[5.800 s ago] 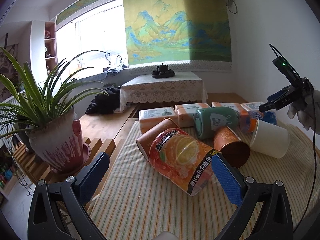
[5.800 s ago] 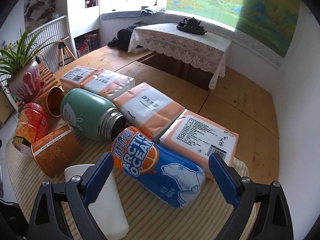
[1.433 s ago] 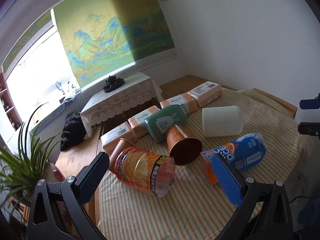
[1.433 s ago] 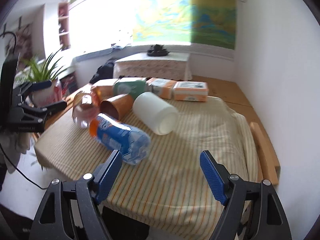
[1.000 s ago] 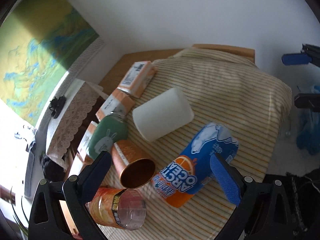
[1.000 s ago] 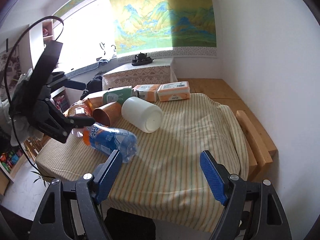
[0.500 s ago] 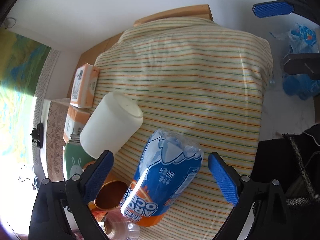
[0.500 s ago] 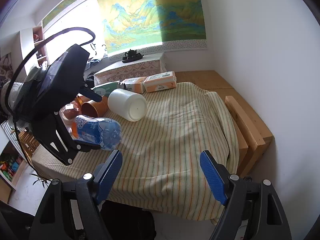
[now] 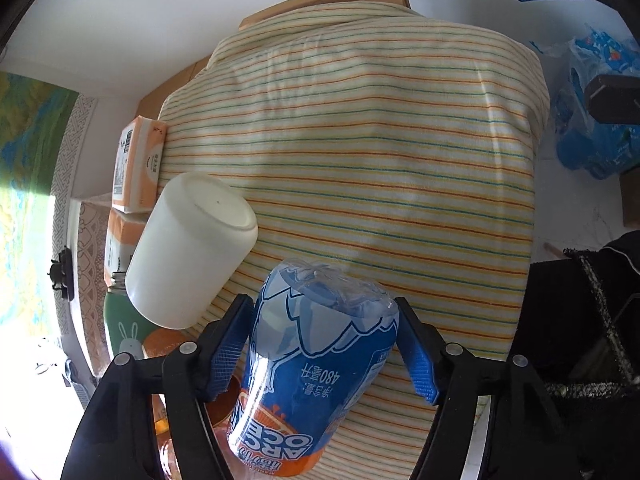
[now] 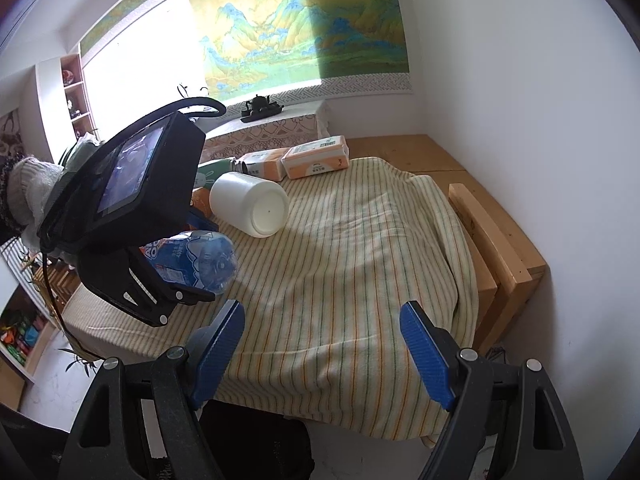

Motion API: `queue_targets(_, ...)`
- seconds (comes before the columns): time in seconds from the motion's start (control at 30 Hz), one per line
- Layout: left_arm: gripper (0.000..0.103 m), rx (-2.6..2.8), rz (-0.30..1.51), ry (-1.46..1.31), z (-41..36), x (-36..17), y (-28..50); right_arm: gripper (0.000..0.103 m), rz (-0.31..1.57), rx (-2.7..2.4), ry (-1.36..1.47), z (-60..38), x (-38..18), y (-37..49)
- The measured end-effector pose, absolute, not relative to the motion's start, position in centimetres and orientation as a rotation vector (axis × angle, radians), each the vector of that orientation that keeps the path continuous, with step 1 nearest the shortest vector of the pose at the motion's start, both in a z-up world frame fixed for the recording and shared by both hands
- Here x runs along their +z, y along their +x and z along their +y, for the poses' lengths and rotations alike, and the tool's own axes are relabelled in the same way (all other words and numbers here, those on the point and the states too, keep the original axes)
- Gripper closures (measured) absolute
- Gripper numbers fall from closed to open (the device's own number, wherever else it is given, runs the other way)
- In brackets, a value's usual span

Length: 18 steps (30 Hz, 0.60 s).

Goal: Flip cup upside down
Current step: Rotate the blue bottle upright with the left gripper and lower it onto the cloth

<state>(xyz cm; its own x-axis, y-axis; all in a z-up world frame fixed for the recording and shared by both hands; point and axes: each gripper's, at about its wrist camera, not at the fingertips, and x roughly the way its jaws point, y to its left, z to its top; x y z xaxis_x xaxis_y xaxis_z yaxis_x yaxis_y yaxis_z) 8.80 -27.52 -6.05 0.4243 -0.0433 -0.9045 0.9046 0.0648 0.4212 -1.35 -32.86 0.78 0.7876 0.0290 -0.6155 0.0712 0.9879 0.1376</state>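
Note:
A blue and orange Arctic Ocean cup (image 9: pixel 316 364) lies on its side on the striped cloth, its clear base facing away from the camera. My left gripper (image 9: pixel 324 356) straddles it with a blue pad on each side, close to its walls; I cannot tell if they touch. The cup (image 10: pixel 200 258) and the left gripper (image 10: pixel 132 216) over it also show in the right wrist view. My right gripper (image 10: pixel 322 344) is open and empty above the cloth's near edge.
A white cup (image 9: pixel 192 248) lies on its side just left of the blue cup, also seen from the right (image 10: pixel 250 208). Behind it are a green flask (image 9: pixel 124 328), an orange cup and tissue packs (image 9: pixel 138 164). A wooden bench edge (image 10: pixel 492 240) runs along the right.
My left gripper has come down over the blue cup, which now lies between its pads. My right gripper has drawn back toward the cloth's near edge.

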Motion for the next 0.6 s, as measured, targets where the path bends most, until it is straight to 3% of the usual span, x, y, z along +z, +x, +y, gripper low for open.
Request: queue_targets(0.6, 0.03, -0.833, 0.788, 0.921, -22.4, 1.4, 9.9, 0.026, 0.724, -0.07, 0.082, -30.7, -0.1, 0.1)
